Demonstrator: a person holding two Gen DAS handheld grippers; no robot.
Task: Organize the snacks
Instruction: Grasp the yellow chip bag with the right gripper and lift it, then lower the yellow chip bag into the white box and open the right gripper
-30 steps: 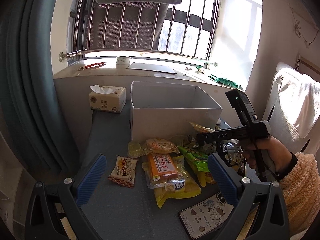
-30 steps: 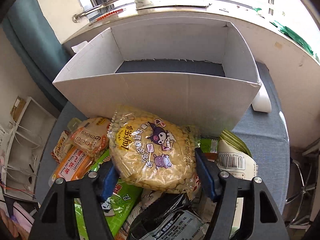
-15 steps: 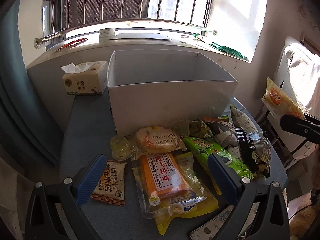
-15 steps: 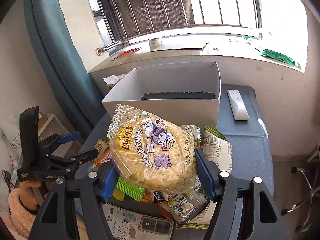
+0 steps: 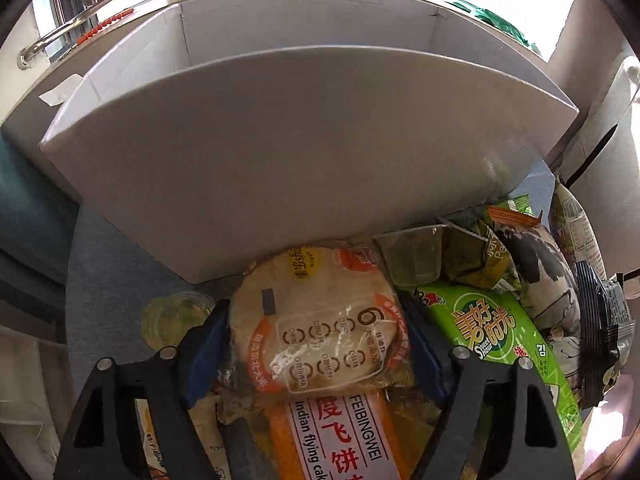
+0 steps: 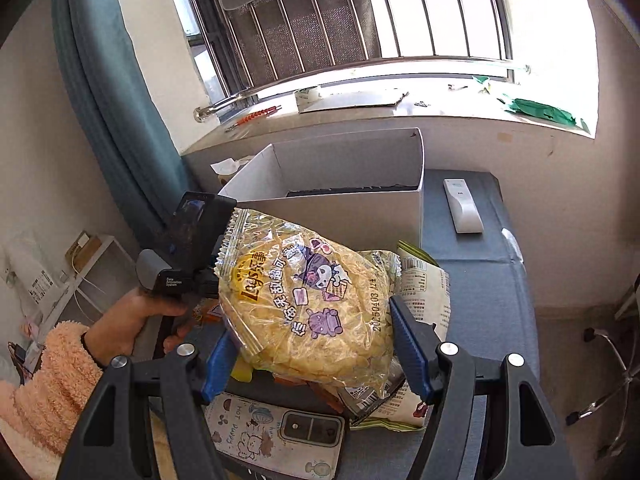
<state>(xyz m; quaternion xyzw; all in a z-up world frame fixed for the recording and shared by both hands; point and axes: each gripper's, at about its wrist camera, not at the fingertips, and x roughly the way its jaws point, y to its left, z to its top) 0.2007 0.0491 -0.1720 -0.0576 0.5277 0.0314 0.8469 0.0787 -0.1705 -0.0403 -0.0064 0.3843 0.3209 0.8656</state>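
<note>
My right gripper (image 6: 312, 350) is shut on a yellow Lay's chip bag (image 6: 308, 304) and holds it raised above the snack pile, in front of the open white box (image 6: 344, 196). My left gripper (image 5: 316, 344) is low over the pile, its blue fingers (image 5: 208, 344) on either side of a round orange-and-white pancake pack (image 5: 316, 320) that lies against the box's front wall (image 5: 304, 148). Whether the fingers press the pack is unclear. An orange Indian flying cake pack (image 5: 336, 432) lies under it. The left gripper's body (image 6: 188, 252) shows in the right wrist view.
A green seaweed snack bag (image 5: 492, 336), a cow-print bag (image 5: 548, 280), a dark bag (image 5: 596, 320) and a small jelly cup (image 5: 172, 316) lie on the blue table. A phone (image 6: 276, 436) lies at the front edge, a white remote (image 6: 462, 206) right of the box.
My left gripper has dropped down and forward onto the pile, and its fingers have closed in around the round pancake pack. My right gripper has lifted the chip bag higher and back.
</note>
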